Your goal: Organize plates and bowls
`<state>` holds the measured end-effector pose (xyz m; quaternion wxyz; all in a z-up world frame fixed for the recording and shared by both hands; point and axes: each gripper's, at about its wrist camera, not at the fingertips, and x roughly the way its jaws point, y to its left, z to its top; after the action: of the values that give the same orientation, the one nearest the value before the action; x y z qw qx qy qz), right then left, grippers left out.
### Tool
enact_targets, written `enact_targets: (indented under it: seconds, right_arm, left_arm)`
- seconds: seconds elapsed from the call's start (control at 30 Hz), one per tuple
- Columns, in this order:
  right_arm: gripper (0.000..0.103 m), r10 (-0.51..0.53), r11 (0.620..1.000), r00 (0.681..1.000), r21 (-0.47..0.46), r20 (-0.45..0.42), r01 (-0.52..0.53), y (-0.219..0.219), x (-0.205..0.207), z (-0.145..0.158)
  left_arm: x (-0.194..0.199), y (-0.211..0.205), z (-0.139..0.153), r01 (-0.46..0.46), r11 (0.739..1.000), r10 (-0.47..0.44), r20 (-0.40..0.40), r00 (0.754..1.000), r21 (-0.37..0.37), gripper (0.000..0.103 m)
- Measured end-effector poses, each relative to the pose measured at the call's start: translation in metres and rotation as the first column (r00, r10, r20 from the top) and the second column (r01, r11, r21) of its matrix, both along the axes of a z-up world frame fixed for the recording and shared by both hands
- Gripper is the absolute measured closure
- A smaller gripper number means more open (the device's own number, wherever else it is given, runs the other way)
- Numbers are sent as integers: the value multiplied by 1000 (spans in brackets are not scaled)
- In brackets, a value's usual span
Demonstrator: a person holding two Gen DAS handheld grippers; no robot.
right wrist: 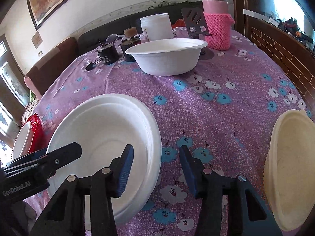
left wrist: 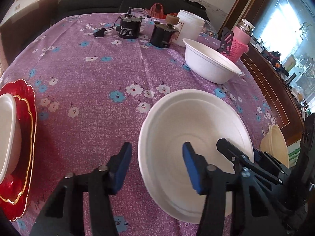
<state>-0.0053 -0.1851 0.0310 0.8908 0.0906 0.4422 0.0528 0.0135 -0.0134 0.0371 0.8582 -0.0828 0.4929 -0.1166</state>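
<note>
1. Left gripper [left wrist: 155, 166]: jaws spread apart, grasping nothing. Its right pad hangs over the white plates [left wrist: 189, 135]; its left pad is over bare cloth.
2. Right gripper [right wrist: 156, 169]: jaws spread apart, empty, above the cloth just beside the plates' rim, its left pad over the rim.
3. White plates: a nested stack on the counter [right wrist: 226, 122], near its front edge, between the two grippers.
4. White bowl [right wrist: 167, 57]: upright, farther back, well apart from the stack.
5. Cream bowl [right wrist: 291, 169]: at the right edge of the counter.
6. Red plate [left wrist: 23, 153]: at the left edge, with a white dish [left wrist: 7, 133] resting on it.
7. Back of counter: white tub [right wrist: 156, 26], pink flask [right wrist: 216, 23], two black motors.
</note>
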Motion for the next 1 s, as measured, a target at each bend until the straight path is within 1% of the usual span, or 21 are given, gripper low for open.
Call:
enact_targets:
  seconds: [0.07,0.1,0.17,0.23,0.27,0.3,0.4,0.43,0.5,0.67,0.77,0.9,1.0]
  right_arm:
    - [56,3,1000,1000,2,0,-3,1,0,0]
    - [58,8,1000,1000,2,0,-8,2,0,0]
    - [61,19,1000,1000,-3,0,-19,6,0,0]
    - [70,32,999,999,-5,2,-32,10,-1,0]
    - [73,40,999,999,-3,2,-40,12,-2,-1]
    - [78,45,999,999,0,4,-45,14,-2,-1]
    - [83,48,999,999,-1,21,-48,15,-5,0]
    - [86,47,999,998,7,30,-47,14,-5,2]
    - [88,43,999,998,26,54,-44,12,-7,6]
    - [88,43,998,991,44,123,-48,19,-15,21]
    - [88,65,997,988,39,137,-71,32,-19,32]
    - [88,125,991,981,36,148,-131,66,-22,52]
    - [87,181,983,969,-3,170,-183,102,-22,67]
  left_arm:
    - [0,-2,-2,8,1000,-8,-5,1000,2,79]
    - [0,-3,-3,9,1000,-9,-4,1000,9,82]
    - [-1,-4,-3,14,1000,-14,1,1000,10,91]
    - [-3,-4,-3,18,1000,-18,4,1000,9,91]
    - [-4,-5,-2,18,1000,-18,10,1000,9,91]
    - [-5,-5,-1,18,1000,-18,14,1000,12,91]
    - [-10,-4,2,14,1000,-15,38,999,26,91]
    - [-11,-3,3,14,1000,-15,43,999,27,91]
    - [-13,0,6,14,1000,-15,47,999,15,91]
    - [-25,12,22,1,1000,-1,87,996,5,91]
    - [-36,27,38,-22,1000,21,126,992,9,91]
    - [-50,66,62,-77,997,75,177,981,7,91]
    - [-58,101,75,-132,991,128,202,971,6,91]
